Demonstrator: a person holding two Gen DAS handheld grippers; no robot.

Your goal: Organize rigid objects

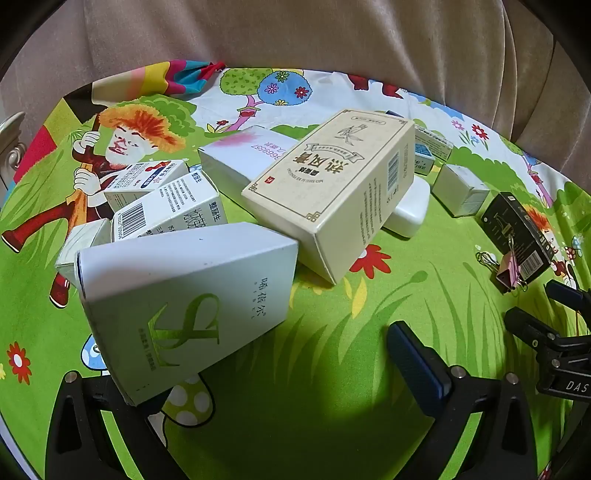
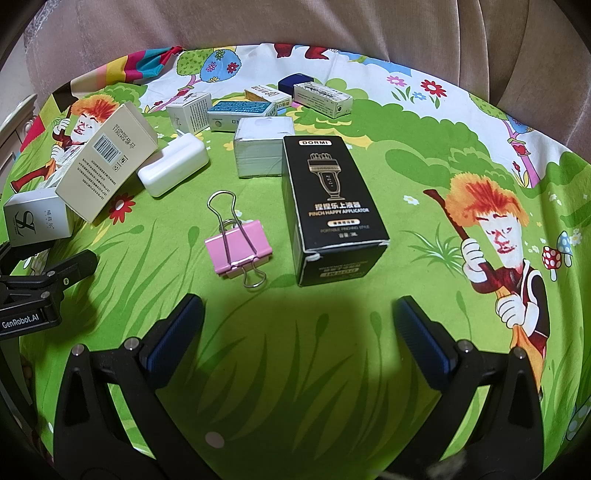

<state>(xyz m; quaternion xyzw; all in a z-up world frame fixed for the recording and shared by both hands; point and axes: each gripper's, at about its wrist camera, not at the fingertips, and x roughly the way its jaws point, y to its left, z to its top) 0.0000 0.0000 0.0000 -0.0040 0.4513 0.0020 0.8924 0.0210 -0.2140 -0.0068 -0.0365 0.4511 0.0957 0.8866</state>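
My left gripper (image 1: 273,354) is open; a white box with a green logo (image 1: 184,306) lies tilted against its left finger, which it hides. A cream box (image 1: 332,188) leans on other boxes behind it. My right gripper (image 2: 295,332) is open and empty above the green cloth. Ahead of it lie a pink binder clip (image 2: 238,245) and a black DORMI box (image 2: 330,206). The white logo box (image 2: 37,221) and the left gripper (image 2: 48,280) show at the left of the right wrist view.
Small white boxes (image 1: 162,206) crowd the left. A white charger (image 2: 173,168), a grey-white box (image 2: 260,147) and several small cartons (image 2: 321,98) lie further back. The right gripper (image 1: 554,332) shows at the right edge. Beige cushions (image 2: 295,22) rise behind the cloth.
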